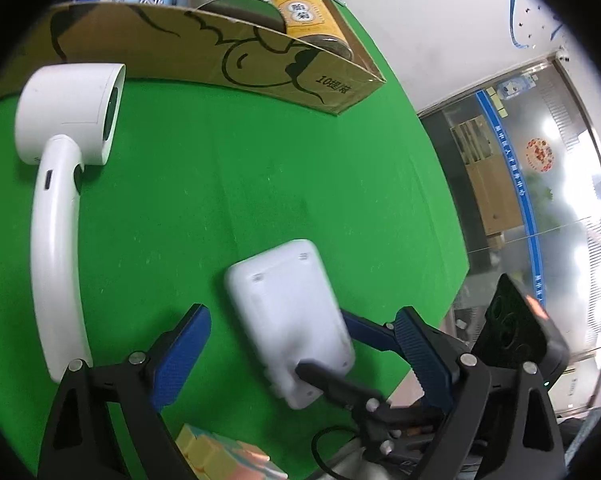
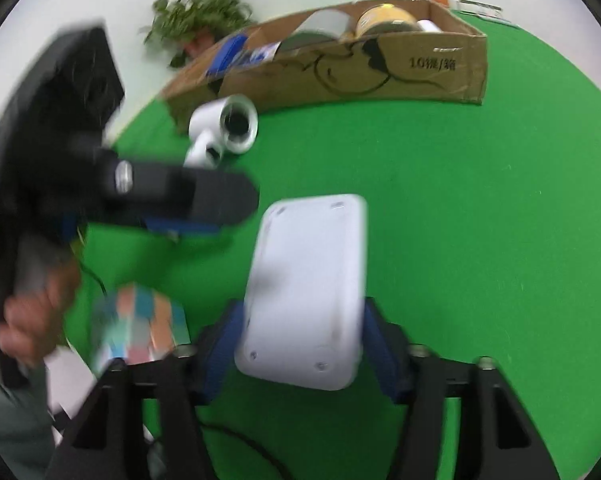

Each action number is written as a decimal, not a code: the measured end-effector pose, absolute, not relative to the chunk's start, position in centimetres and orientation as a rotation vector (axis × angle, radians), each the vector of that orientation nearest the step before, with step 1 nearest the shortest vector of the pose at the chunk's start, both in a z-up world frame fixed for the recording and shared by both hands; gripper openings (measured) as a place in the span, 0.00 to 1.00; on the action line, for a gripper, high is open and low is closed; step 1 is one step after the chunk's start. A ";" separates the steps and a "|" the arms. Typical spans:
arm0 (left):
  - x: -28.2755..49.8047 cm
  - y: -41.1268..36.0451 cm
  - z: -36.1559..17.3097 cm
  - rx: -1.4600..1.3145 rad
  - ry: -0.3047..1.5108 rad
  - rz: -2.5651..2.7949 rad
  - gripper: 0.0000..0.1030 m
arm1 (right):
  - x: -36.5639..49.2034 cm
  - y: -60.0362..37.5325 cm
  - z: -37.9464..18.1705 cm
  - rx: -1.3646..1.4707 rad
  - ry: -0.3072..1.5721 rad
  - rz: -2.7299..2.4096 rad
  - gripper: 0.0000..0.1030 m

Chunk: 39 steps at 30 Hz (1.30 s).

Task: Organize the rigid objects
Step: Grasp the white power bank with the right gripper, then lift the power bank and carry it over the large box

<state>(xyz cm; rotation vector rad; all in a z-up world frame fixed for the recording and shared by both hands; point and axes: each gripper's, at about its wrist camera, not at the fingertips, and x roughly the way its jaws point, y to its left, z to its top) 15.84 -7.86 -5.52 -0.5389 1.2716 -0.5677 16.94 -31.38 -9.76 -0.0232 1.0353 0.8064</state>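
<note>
While the right tongs (image 2: 304,344) clamp the white flat device's (image 2: 306,288) near end on the green surface (image 2: 460,240), ready for boxing, the left tongs (image 1: 300,352) stand released; the cardboard box (image 2: 340,68) waits beyond.

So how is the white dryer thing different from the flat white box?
The dryer has a round head and a long curved handle; the flat box is a slim slab with rounded corners. The dryer lies free on the green table near the cardboard box; the flat box sits between the right gripper's fingers. Both are white plastic.
</note>
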 end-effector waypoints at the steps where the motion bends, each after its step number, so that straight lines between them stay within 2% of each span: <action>1: 16.2 -7.7 -5.8 -0.549 1.283 -0.575 0.81 | 17.0 -31.1 -9.4 -0.027 1.015 0.817 0.62; 2: 16.5 -7.6 -6.2 -0.562 1.301 -0.577 0.75 | 16.9 -30.8 -9.2 -0.044 1.006 0.835 0.71; 3: 16.7 -7.4 -6.6 -0.572 1.320 -0.573 0.74 | 16.7 -30.6 -9.2 -0.055 1.003 0.851 0.82; 10: 15.9 -7.5 -7.4 -0.594 1.355 -0.597 0.70 | 14.3 -29.9 -10.6 -0.183 1.025 0.869 0.80; 11: 15.7 -7.7 -7.5 -0.598 1.354 -0.610 0.69 | 14.4 -29.8 -10.8 -0.190 1.029 0.858 0.78; 12: 15.6 -7.7 -7.5 -0.600 1.356 -0.617 0.67 | 14.5 -29.6 -10.9 -0.204 1.026 0.838 0.67; 13: 15.6 -7.8 -7.7 -0.601 1.364 -0.625 0.61 | 14.4 -29.2 -11.0 -0.229 1.017 0.824 0.65; 15: 15.5 -7.7 -7.8 -0.598 1.350 -0.613 0.58 | 14.2 -28.6 -11.0 -0.269 1.006 0.809 0.65; 17: 15.5 -7.5 -7.8 -0.596 1.341 -0.595 0.48 | 14.4 -28.5 -11.0 -0.262 1.010 0.806 0.64; 20: 15.5 -6.7 -7.8 -0.581 1.332 -0.569 0.39 | 14.7 -28.2 -10.8 -0.246 1.015 0.806 0.64; 27: 15.5 -4.6 -6.3 -0.600 1.247 -0.523 0.41 | 16.1 -26.4 -8.4 -0.236 0.933 0.816 0.64; 32: 16.0 -2.8 -3.2 -0.570 1.159 -0.496 0.32 | 16.7 -25.1 -6.4 -0.213 0.890 0.830 0.63; 39: 18.1 0.0 1.3 -0.543 1.041 -0.480 0.30 | 18.9 -22.6 -2.2 -0.202 0.796 0.855 0.63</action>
